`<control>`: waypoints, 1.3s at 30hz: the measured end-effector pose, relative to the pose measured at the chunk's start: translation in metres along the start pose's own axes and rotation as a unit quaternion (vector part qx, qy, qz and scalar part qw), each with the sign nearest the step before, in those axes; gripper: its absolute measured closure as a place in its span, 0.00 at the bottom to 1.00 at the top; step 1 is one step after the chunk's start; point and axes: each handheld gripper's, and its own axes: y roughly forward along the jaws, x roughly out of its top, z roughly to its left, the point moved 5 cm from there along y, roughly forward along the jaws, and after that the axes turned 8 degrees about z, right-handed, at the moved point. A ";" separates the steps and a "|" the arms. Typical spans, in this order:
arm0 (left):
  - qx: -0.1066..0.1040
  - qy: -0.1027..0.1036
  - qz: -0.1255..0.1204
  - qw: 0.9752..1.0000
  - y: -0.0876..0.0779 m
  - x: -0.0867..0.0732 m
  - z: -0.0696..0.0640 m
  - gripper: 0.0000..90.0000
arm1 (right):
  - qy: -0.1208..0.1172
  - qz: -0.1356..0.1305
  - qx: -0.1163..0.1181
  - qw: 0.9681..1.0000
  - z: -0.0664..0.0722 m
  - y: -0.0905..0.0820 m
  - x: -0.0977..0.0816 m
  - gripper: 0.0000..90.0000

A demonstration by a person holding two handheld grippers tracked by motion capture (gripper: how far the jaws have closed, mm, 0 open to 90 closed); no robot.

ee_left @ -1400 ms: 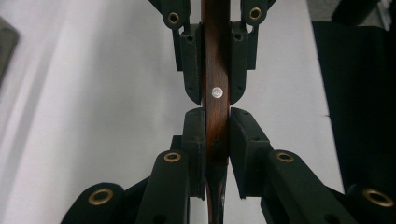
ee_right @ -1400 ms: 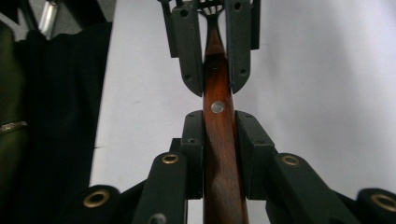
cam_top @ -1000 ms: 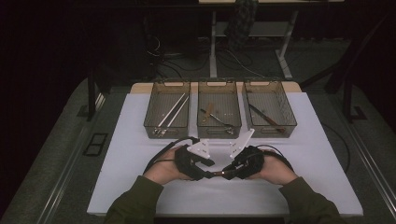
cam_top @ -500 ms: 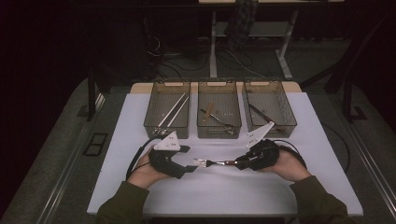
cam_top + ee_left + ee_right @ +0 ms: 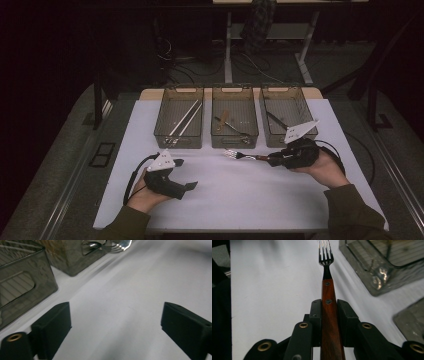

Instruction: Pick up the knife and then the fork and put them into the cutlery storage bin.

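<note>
high view: my fixed cam overhead, facing 12 o'clock down the white table [image 5: 240, 195]
left gripper view: skims the tabletop
right gripper view: rides close along the fork [image 5: 327, 302]
shared: fork, trays [image 5: 235, 120]

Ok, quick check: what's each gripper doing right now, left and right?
Left gripper: open, nothing between its jaws, which have just been opening.
Right gripper: shut on the fork.

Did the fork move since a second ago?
Yes. The fork, clamped in the right gripper, has gone rightward: a second ago it was below the middle bin, and now its handle lies below the right bin.
</note>
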 end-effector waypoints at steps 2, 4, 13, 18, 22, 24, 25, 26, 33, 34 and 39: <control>-0.001 -0.011 -0.003 1.000 0.000 -0.004 0.001 0.01 | 0.008 -0.005 -0.005 1.000 -0.003 -0.003 0.000 0.83; 0.006 -0.015 -0.005 1.000 0.001 -0.007 0.001 0.00 | 0.013 -0.009 -0.012 1.000 -0.007 -0.008 0.000 0.83; 0.008 -0.028 -0.001 1.000 0.006 -0.011 0.003 0.00 | 0.055 -0.049 -0.053 0.996 -0.036 -0.038 0.003 0.83; 0.003 -0.020 0.001 1.000 0.007 -0.010 0.001 0.00 | 0.082 -0.056 -0.079 0.992 -0.056 -0.054 0.005 0.83; -0.003 -0.018 -0.002 1.000 0.008 -0.010 0.001 0.00 | 0.111 -0.058 -0.107 0.986 -0.074 -0.064 0.005 0.83; -0.002 -0.019 0.001 1.000 0.009 -0.010 0.001 0.00 | 0.127 -0.057 -0.117 0.983 -0.084 -0.068 0.003 0.83; -0.002 -0.020 0.002 1.000 0.009 -0.010 0.001 0.00 | 0.136 -0.059 -0.120 0.982 -0.089 -0.070 0.002 0.83; -0.002 -0.021 0.002 1.000 0.008 -0.010 0.001 0.00 | 0.145 -0.063 -0.124 0.980 -0.094 -0.072 0.001 0.83; -0.003 -0.009 0.002 1.000 0.009 -0.009 -0.002 0.00 | 0.210 -0.071 -0.162 0.962 -0.125 -0.082 -0.010 0.83; -0.004 -0.008 0.002 1.000 0.009 -0.008 -0.002 0.00 | 0.218 -0.070 -0.166 0.959 -0.130 -0.082 -0.011 0.83; -0.009 -0.003 0.004 1.000 0.011 -0.007 -0.005 0.00 | 0.246 -0.040 -0.184 0.951 -0.149 -0.075 -0.013 0.83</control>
